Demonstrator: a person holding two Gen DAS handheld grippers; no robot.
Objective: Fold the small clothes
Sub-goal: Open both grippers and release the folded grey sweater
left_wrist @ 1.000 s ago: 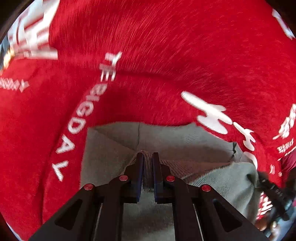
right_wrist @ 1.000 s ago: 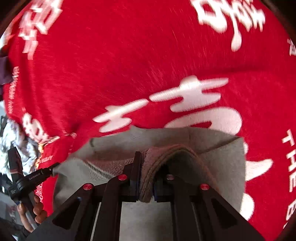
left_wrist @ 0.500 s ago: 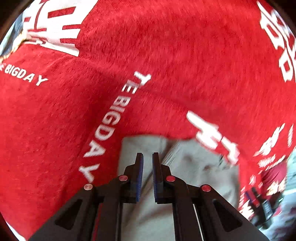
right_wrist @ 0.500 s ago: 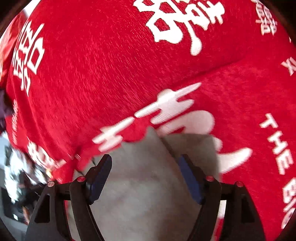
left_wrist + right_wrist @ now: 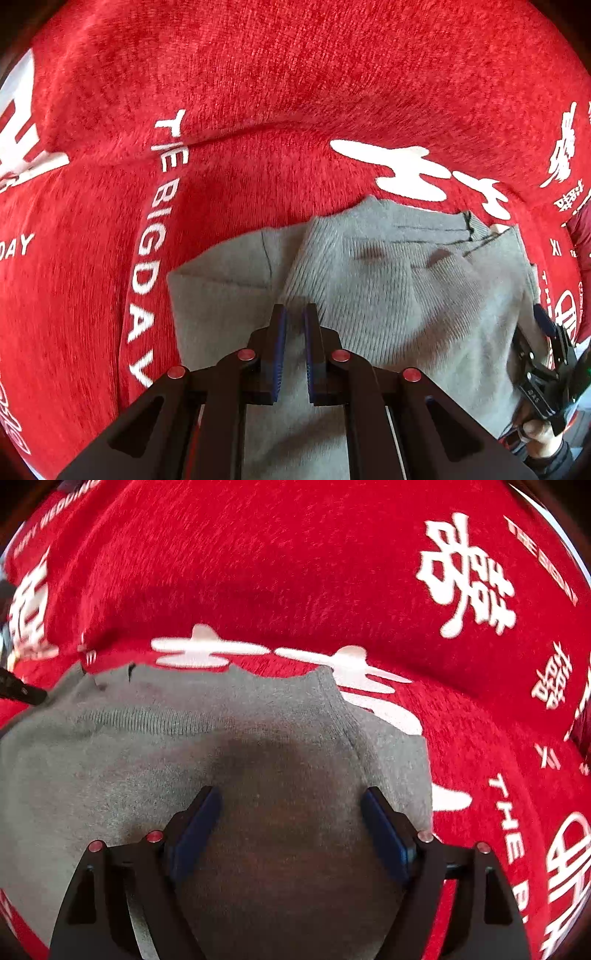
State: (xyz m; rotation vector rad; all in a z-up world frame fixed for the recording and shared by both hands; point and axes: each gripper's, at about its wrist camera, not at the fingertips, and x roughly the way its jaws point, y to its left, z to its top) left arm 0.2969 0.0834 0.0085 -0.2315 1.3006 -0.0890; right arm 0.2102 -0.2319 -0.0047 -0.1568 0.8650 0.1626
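Note:
A small grey knit garment lies folded on a red cloth, with a ribbed band across its top layer. My left gripper hovers over its left part with the jaws nearly closed and nothing between them. My right gripper is open wide just above the garment, near its right edge, and casts a dark shadow on it. The right gripper also shows at the right edge of the left wrist view, with the hand that holds it.
The red cloth with white lettering and Chinese characters covers the whole surface around the garment; it also fills the right wrist view. A crease runs across it beyond the garment.
Both grippers have let go of the grey garment, which now lies flat. The right gripper opened wide. The left gripper stayed nearly closed and pulled back over the garment's left part.

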